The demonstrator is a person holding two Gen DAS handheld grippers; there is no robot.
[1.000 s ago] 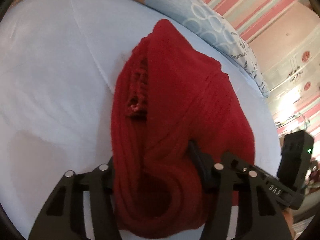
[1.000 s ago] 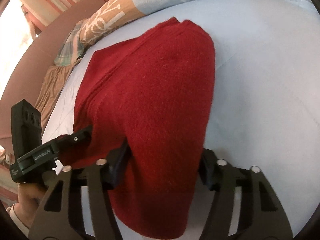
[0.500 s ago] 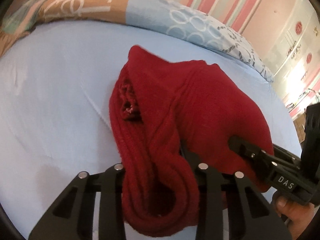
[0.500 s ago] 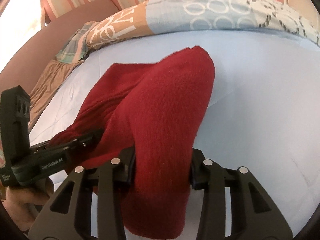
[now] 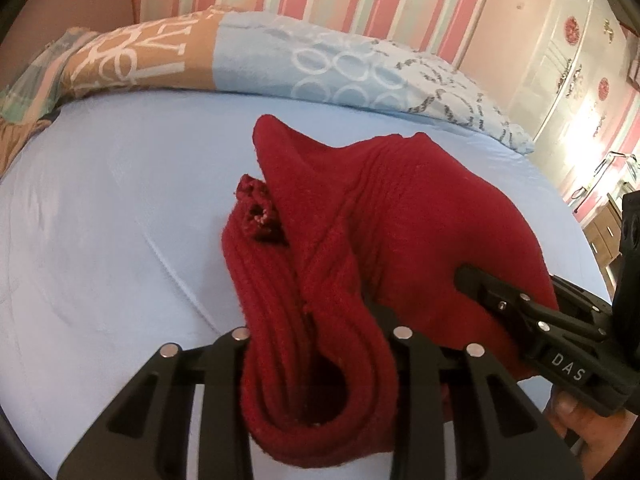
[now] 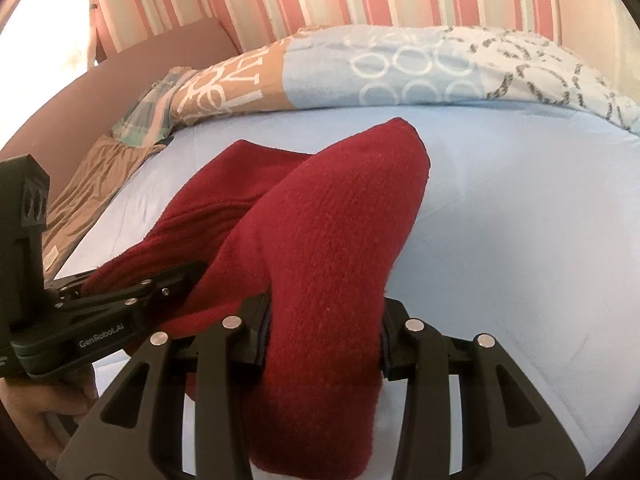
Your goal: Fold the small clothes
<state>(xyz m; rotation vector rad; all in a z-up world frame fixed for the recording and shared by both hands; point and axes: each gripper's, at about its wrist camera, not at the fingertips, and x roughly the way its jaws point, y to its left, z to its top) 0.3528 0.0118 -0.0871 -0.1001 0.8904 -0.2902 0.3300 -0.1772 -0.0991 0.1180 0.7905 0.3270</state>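
Both claws, left claw [image 5: 320,334] and right claw [image 6: 324,326], clamp the red knit [image 5: 400,216] above the bed [image 5: 100,208]. Risk: bunched left-side roll slips, skewing the fold.

Red garment's [image 5: 400,208] gripped edges hidden.

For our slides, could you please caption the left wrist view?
Left hand-held gripper clamps a bunched dark red knitted garment above a pale blue bedsheet.

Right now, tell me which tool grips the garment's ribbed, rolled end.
The left tool: it pinches the red knit garment at its ribbed roll; the right tool clamps plain knit.
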